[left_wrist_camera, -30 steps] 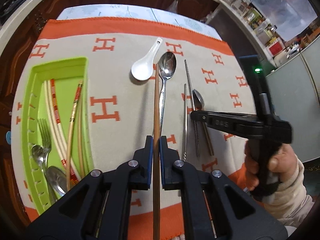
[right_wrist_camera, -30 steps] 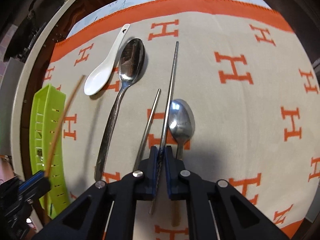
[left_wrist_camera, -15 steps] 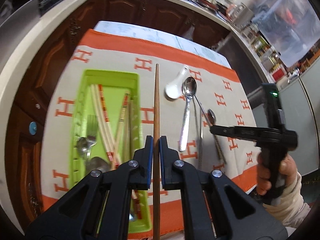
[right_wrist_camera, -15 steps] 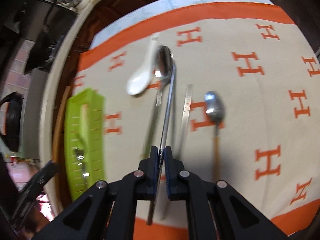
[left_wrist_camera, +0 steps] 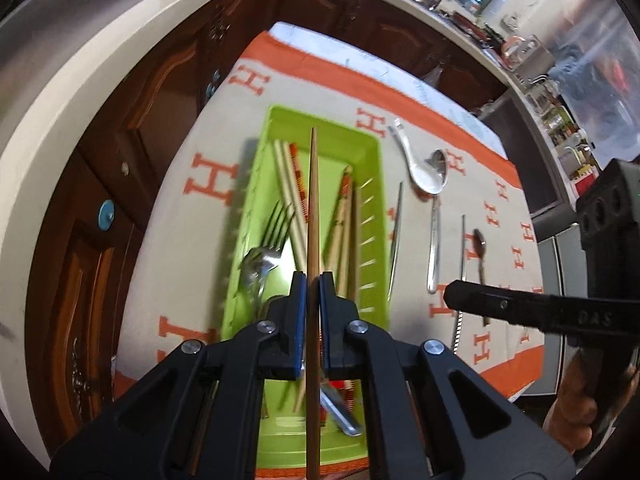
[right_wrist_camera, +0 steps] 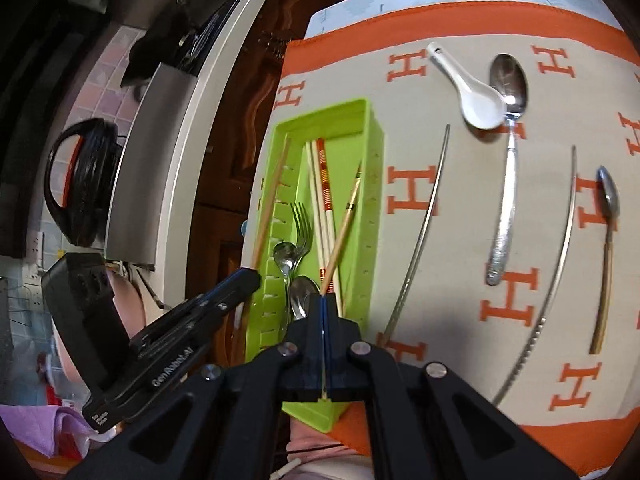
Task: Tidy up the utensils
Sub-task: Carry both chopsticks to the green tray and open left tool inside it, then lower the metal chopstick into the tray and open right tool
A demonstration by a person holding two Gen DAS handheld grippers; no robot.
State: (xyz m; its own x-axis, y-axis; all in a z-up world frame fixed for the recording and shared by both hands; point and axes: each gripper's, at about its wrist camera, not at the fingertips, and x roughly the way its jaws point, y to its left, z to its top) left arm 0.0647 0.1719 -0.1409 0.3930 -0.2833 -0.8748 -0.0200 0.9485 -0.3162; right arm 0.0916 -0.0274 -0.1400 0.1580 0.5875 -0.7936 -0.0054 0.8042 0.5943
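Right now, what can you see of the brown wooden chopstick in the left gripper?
The brown wooden chopstick is slender and straight, narrowing toward its far tip. The left gripper is shut on it partway along, and its rear length runs back through the gripper. It points forward, held over the lime green plastic tray, apparently touching nothing else.

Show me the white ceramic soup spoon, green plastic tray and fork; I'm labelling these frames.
White ceramic soup spoon (right_wrist_camera: 480, 106): right wrist view, on its bowl.
Green plastic tray (right_wrist_camera: 376, 216): right wrist view, on its right wall.
Metal fork (right_wrist_camera: 303, 220): right wrist view, on its tines.
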